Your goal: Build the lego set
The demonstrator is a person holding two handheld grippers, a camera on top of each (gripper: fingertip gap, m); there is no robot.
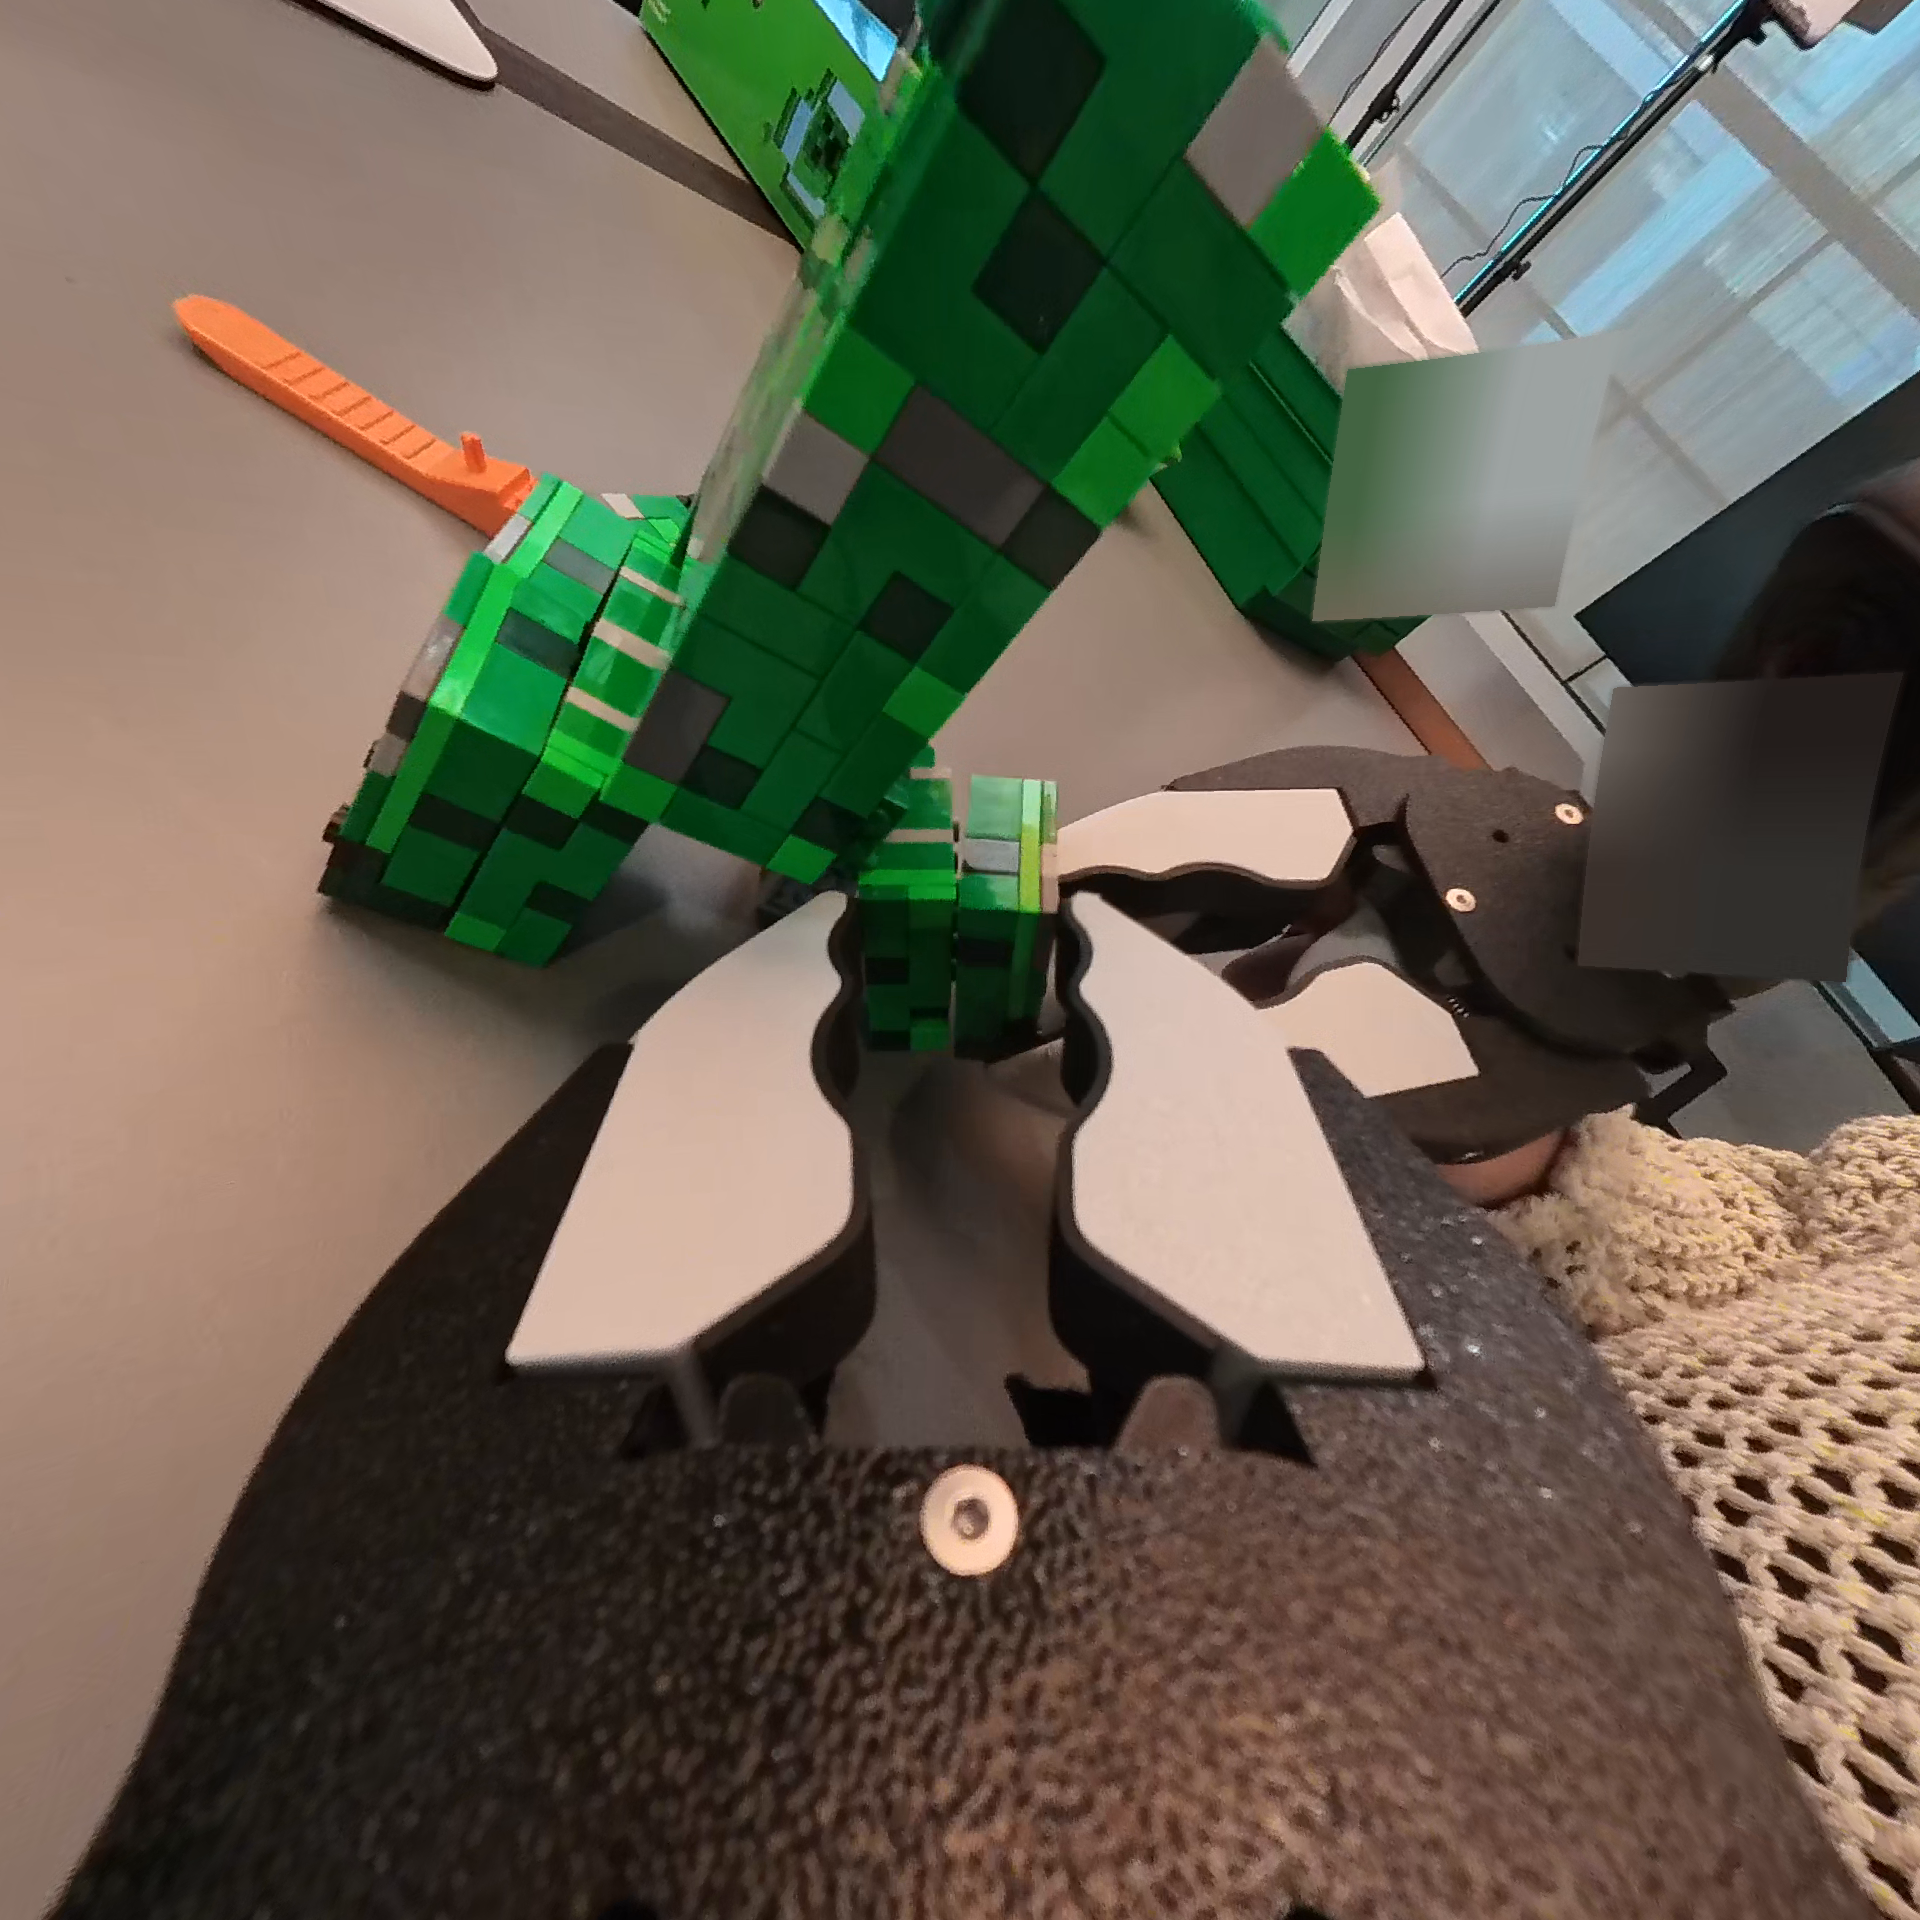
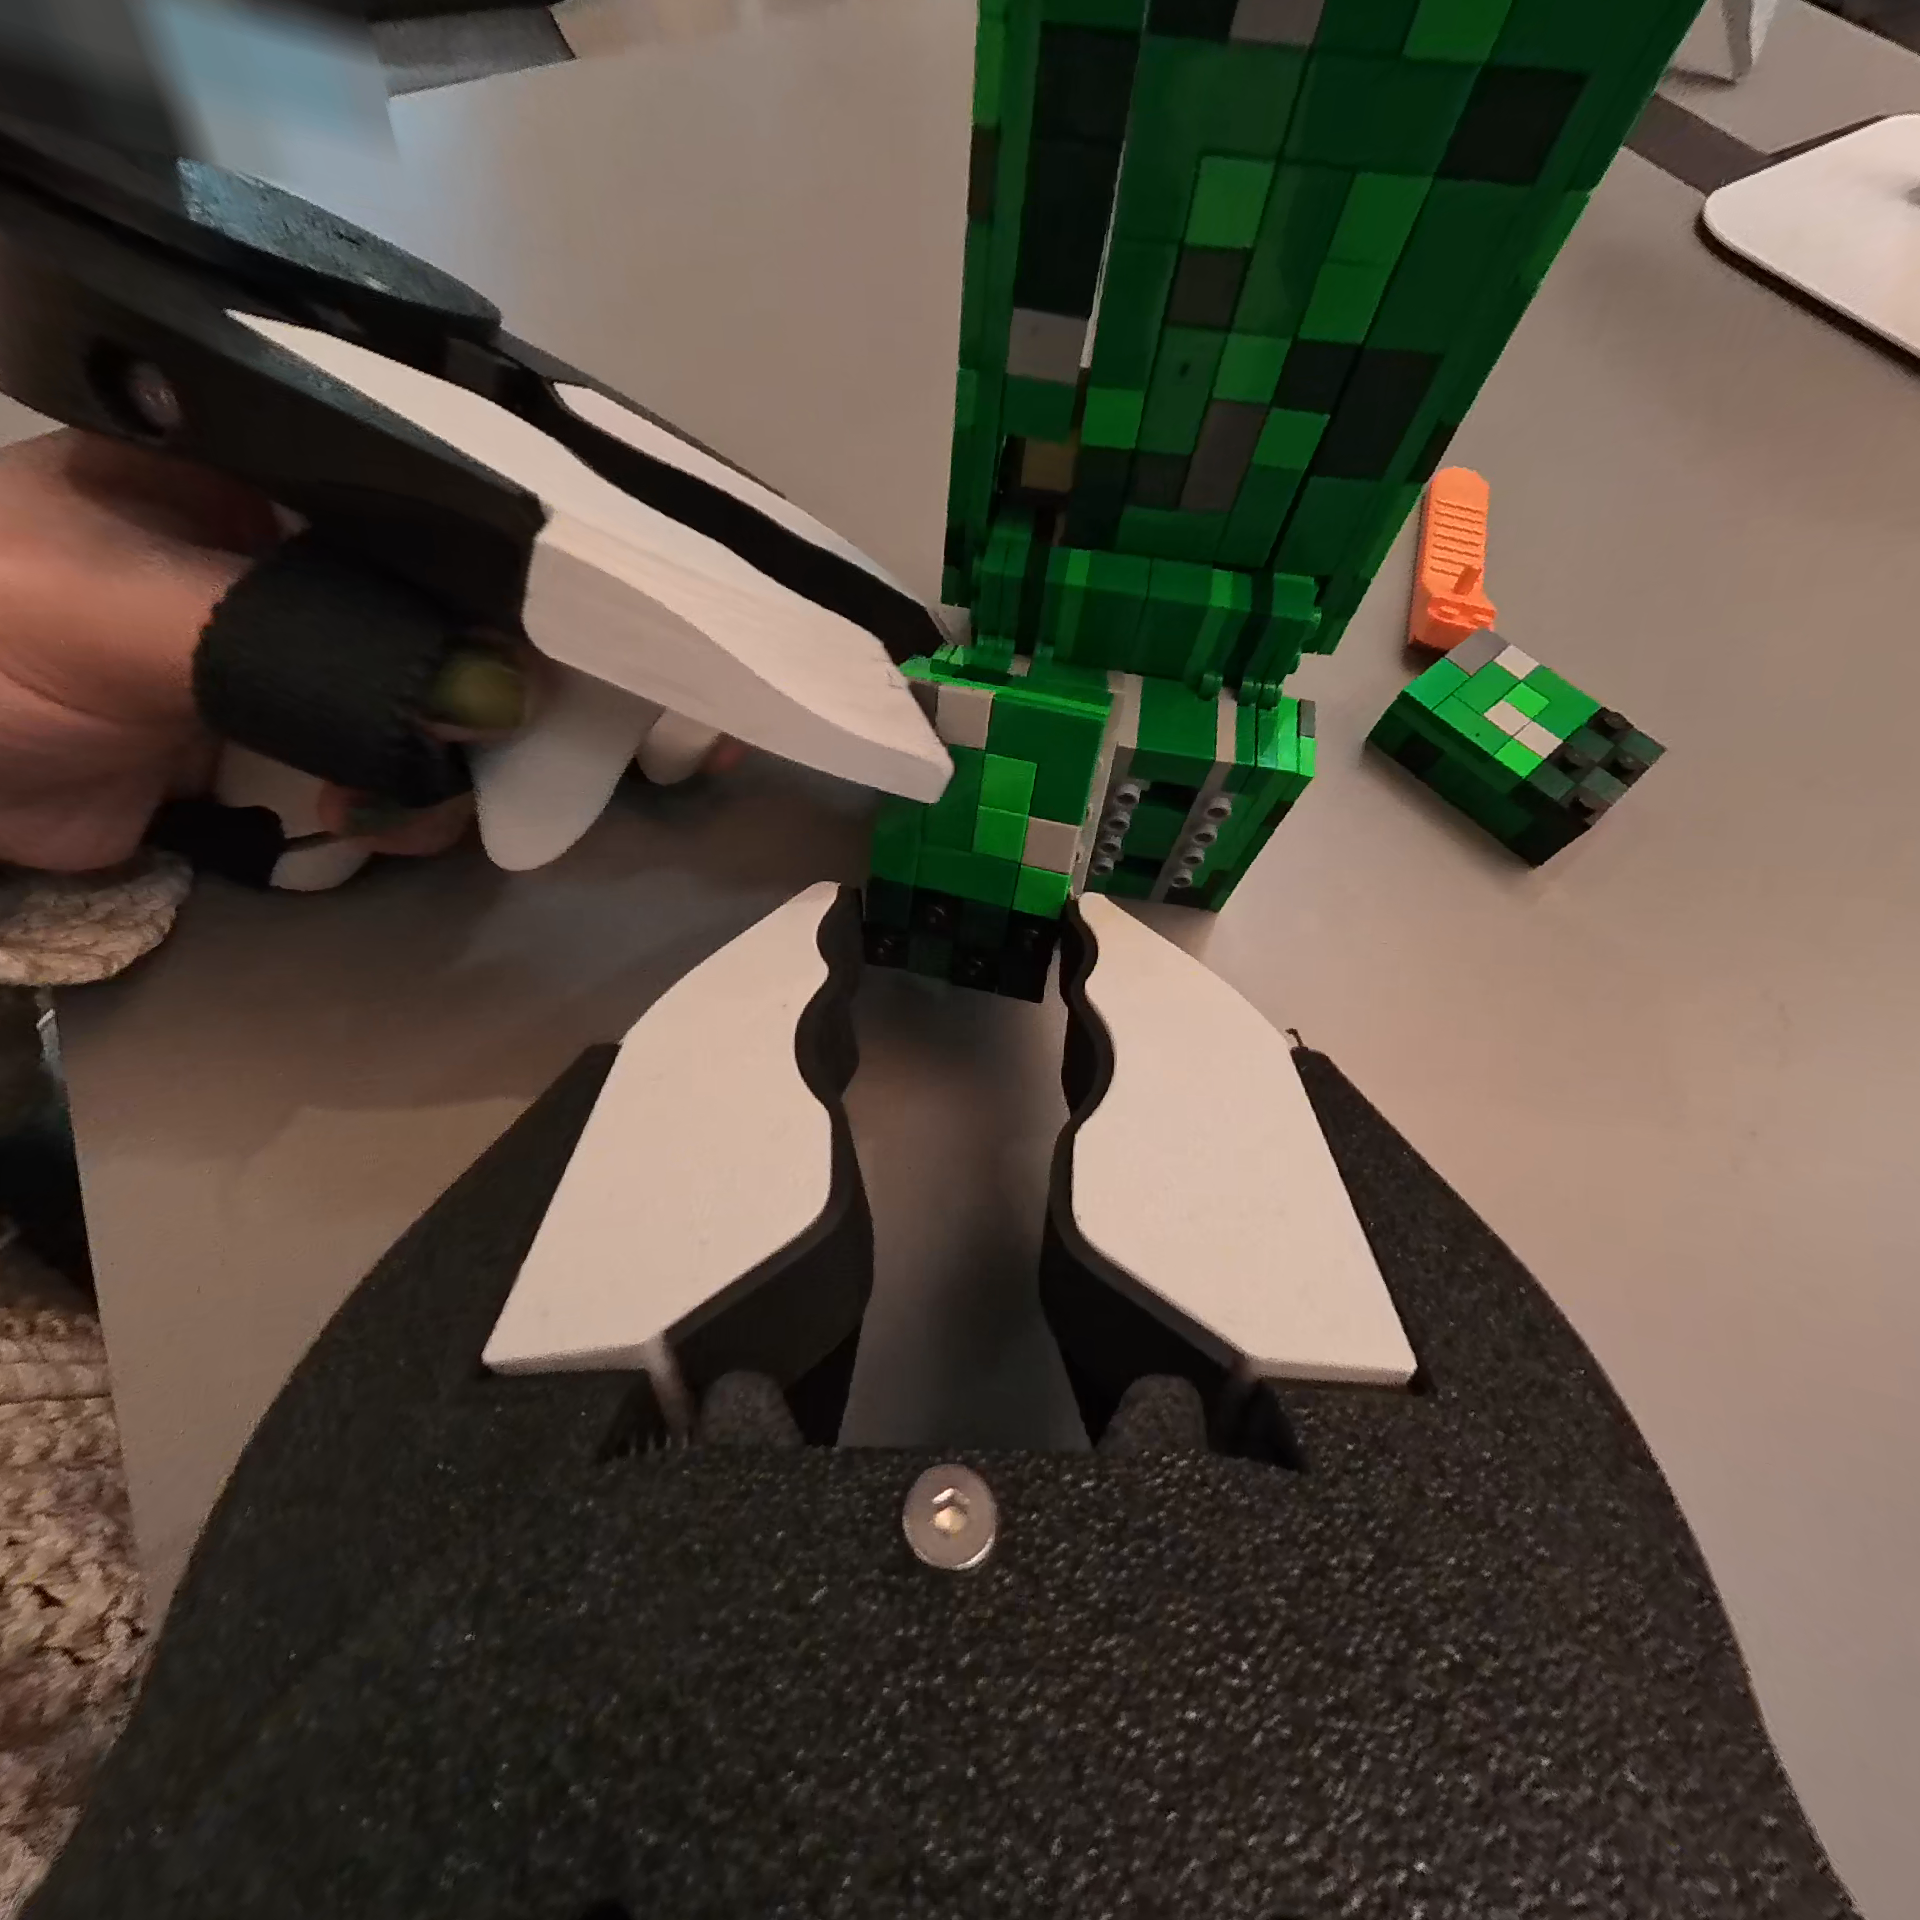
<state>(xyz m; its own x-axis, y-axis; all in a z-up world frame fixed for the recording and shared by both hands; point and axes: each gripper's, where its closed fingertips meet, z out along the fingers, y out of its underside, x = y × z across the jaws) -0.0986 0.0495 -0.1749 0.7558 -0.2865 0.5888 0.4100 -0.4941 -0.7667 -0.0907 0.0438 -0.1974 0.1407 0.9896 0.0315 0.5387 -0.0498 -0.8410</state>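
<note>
the right gripper [image 2: 961, 925] grips the dark bottom of a green foot [image 2: 987, 821], jaws closed to its width. the left gripper [image 1: 951, 966] pinches the same foot from the side, jaws narrowed onto it; in the right wrist view its fingers [image 2: 727, 665] touch the foot's upper corner. the step looks like seating this foot under the body [image 2: 1247, 312], which stands near the worktop [image 2: 1558, 1039] middle. next move likely calls for a firm, square press so the joint clicks without tipping the tall body. count: two grippers, two feet at the body's base, a loose foot [image 2: 1507, 743] beside them, an orange separator [image 2: 1449, 561], perhaps a fourth foot [image 1: 499, 727] on the body's far side, and a green box [image 1: 769, 94] at the far edge.
</note>
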